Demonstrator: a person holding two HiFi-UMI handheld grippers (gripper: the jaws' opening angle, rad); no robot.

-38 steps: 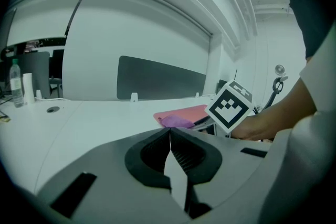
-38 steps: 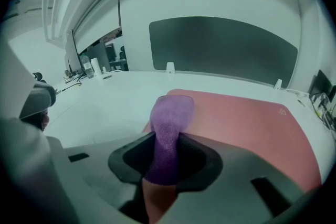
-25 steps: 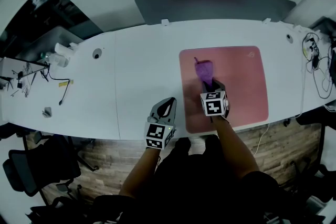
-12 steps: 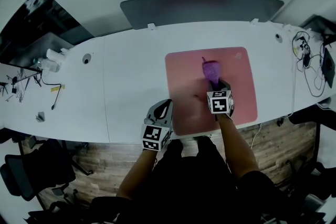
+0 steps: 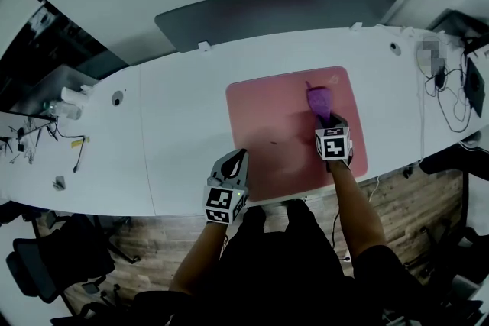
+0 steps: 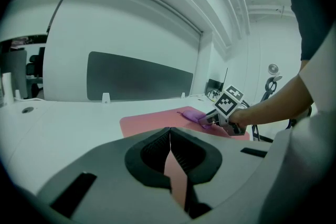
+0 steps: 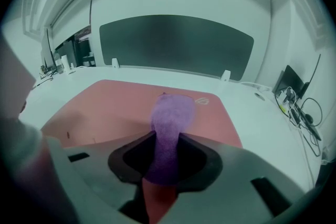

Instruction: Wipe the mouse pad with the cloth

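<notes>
A pink mouse pad (image 5: 283, 126) lies on the white desk (image 5: 176, 126). My right gripper (image 5: 328, 121) is shut on a purple cloth (image 5: 318, 101) that trails forward over the pad's right part. In the right gripper view the cloth (image 7: 169, 131) runs between the jaws and out over the mouse pad (image 7: 115, 107). My left gripper (image 5: 234, 163) rests at the pad's near left corner, jaws shut with nothing between them. The left gripper view shows its fingertips (image 6: 169, 139) together, the pad (image 6: 157, 120) ahead, and the right gripper (image 6: 207, 120) with the cloth (image 6: 191, 114).
A dark divider panel (image 5: 267, 11) stands along the desk's far edge. Cables (image 5: 447, 80) lie at the desk's right end, small items (image 5: 65, 104) at the left. Round cable ports (image 5: 117, 98) sit in the desktop. A dark chair (image 5: 53, 263) stands on the wooden floor, lower left.
My right gripper has dragged the cloth to the right across the pad. The left gripper has stayed at the pad's near left corner. The head view has shifted.
</notes>
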